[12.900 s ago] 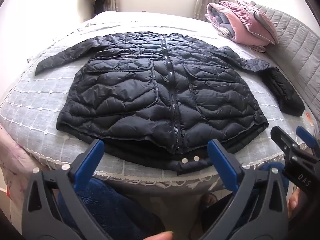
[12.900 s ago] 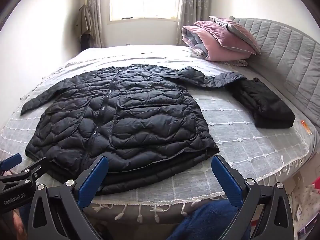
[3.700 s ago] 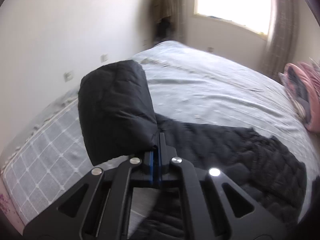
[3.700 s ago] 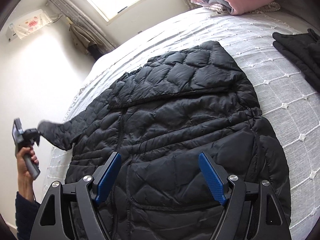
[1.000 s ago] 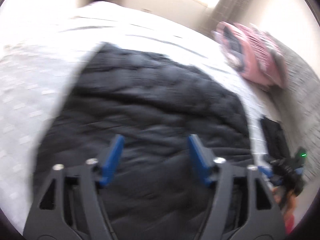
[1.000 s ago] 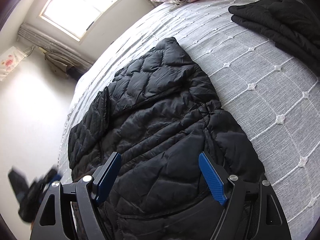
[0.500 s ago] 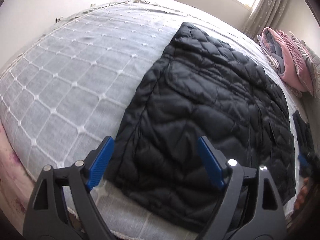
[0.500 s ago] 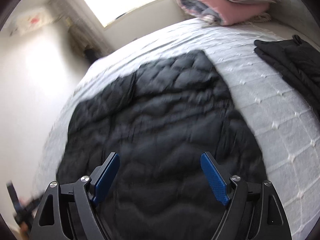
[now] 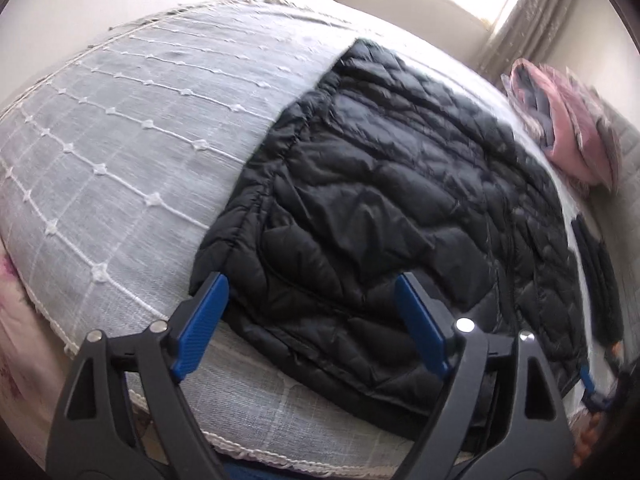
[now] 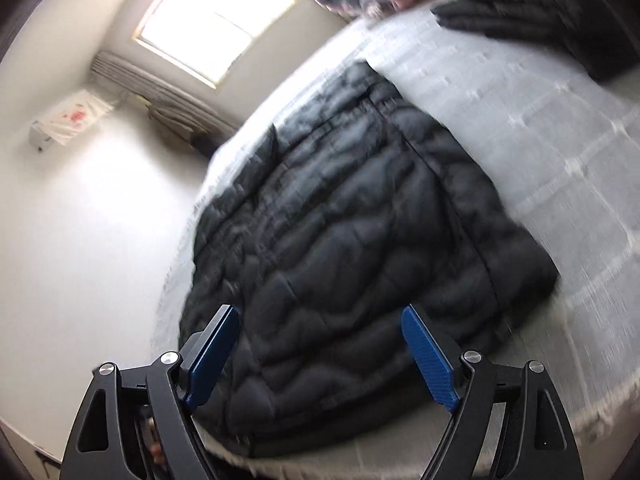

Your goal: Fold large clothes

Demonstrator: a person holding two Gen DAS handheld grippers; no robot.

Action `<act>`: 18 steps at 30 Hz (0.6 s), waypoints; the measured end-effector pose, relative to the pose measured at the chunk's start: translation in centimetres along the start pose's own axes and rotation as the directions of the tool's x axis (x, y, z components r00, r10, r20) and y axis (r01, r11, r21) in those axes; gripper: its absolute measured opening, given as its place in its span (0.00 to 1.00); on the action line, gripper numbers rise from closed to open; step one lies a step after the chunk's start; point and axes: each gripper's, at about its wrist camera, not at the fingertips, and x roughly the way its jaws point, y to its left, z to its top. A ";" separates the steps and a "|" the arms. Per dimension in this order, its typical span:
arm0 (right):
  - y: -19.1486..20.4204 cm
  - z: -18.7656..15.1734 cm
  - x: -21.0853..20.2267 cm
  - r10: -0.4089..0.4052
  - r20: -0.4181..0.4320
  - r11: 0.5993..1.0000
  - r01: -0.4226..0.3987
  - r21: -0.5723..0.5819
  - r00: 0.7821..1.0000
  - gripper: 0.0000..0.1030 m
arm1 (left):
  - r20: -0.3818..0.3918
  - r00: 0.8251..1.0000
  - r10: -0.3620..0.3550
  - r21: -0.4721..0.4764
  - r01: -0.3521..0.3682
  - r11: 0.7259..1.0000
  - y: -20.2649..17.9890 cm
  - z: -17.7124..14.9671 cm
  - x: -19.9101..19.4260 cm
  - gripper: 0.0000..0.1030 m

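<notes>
A black quilted puffer jacket (image 9: 400,208) lies flat on the grey bed cover (image 9: 120,152) with both sleeves folded in over its body. My left gripper (image 9: 308,324) is open and empty, low over the jacket's near left hem corner. My right gripper (image 10: 320,356) is open and empty above the jacket (image 10: 360,240) near its hem, in a tilted, blurred view. The right gripper's blue tip shows at the right edge of the left wrist view (image 9: 588,380).
A folded black garment (image 9: 600,276) lies on the bed right of the jacket; it also shows in the right wrist view (image 10: 540,12). A pink quilt pile (image 9: 568,132) sits near the grey headboard. A white wall (image 10: 80,220) and window (image 10: 216,20) lie beyond the bed.
The left gripper has dropped closer to the jacket's near left hem corner. The right gripper has tilted and swung, so its view is rotated and blurred. Both stay open.
</notes>
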 end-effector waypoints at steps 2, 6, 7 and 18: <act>-0.6 -0.2 -0.8 -0.001 -0.005 1.000 0.001 0.012 1.000 0.82 | -0.007 1.000 -0.024 -0.029 0.024 0.999 0.5 0.0 0.0 0.83; -1.8 0.2 -1.6 -0.086 0.014 0.994 0.085 0.062 0.996 0.82 | -0.058 0.998 -0.026 -0.111 0.019 0.994 2.3 0.3 0.8 0.83; -2.0 0.3 -1.6 -0.089 0.012 0.994 0.088 0.069 0.996 0.82 | -0.062 0.997 -0.037 -0.141 0.027 0.990 2.8 0.3 0.9 0.83; -4.4 1.0 -3.1 -0.293 0.014 0.949 0.289 0.123 0.956 0.82 | -0.124 0.988 -0.088 -0.209 0.061 0.976 5.2 0.3 1.9 0.72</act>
